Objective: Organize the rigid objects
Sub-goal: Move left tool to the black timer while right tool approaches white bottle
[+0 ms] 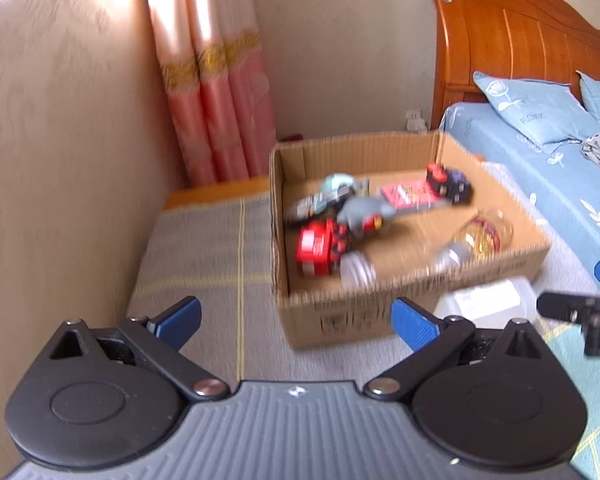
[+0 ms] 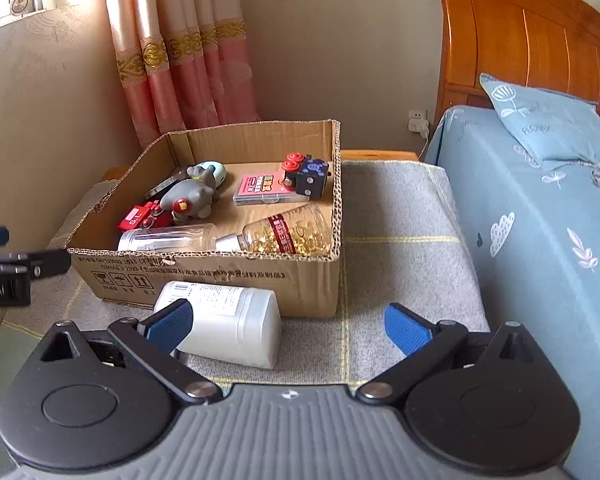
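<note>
An open cardboard box stands on a grey mat; it also shows in the left wrist view. Inside lie a grey elephant toy, red toy vehicles, a pink card case, a dark toy with red knobs, a clear bottle and a bottle of golden capsules. A white plastic bottle lies on its side in front of the box; it also shows in the left wrist view. My right gripper is open just before it. My left gripper is open and empty.
A bed with blue sheets, a pillow and a wooden headboard stands on the right. Pink curtains hang behind the box. A wall is close on the left. A wall socket sits beside the bed.
</note>
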A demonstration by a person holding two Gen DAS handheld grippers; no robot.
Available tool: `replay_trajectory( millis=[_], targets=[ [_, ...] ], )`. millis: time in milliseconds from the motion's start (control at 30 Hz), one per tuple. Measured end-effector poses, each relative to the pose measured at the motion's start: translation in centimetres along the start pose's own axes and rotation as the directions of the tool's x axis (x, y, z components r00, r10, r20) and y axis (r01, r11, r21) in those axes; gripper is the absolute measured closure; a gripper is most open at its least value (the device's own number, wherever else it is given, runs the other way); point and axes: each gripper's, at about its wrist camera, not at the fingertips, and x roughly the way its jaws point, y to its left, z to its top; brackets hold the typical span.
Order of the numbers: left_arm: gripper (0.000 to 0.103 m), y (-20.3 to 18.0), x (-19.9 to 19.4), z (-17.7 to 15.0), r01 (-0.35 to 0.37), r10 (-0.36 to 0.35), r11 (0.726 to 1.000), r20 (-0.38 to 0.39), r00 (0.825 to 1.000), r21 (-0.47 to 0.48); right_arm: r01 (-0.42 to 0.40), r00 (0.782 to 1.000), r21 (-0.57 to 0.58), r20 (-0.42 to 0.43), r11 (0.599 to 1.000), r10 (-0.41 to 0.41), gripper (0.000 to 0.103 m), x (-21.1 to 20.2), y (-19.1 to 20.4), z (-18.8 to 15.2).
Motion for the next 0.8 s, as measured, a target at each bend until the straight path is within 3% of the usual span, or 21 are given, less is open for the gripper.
replay_trajectory(
  millis=[300, 467, 800],
  targets=[
    [0.002, 0.4, 1.7, -3.7, -0.008, 0.001, 0.997, -0.092, 0.996, -0.077, -0.033, 0.999, 0.022, -0.034, 0.999, 0.034, 0.0, 1.9, 0.5, -0.1],
    [0.002, 1.4, 0.7, -4.4, -0.028, 0.022, 0.995, -0.066, 0.998, -0.098, -0.068, 0.996, -0.006, -0.065, 0.998, 0.067, 0.0, 3.5, 2.6, 0.6],
    [0.002, 2.2, 0.0, -4.3, -0.037, 0.033, 0.994, -0.042, 0.999, -0.101, -0.011, 0.997, -0.039, -0.081, 0.999, 0.008, 0.0, 6.0, 5.2, 0.8]
  ],
)
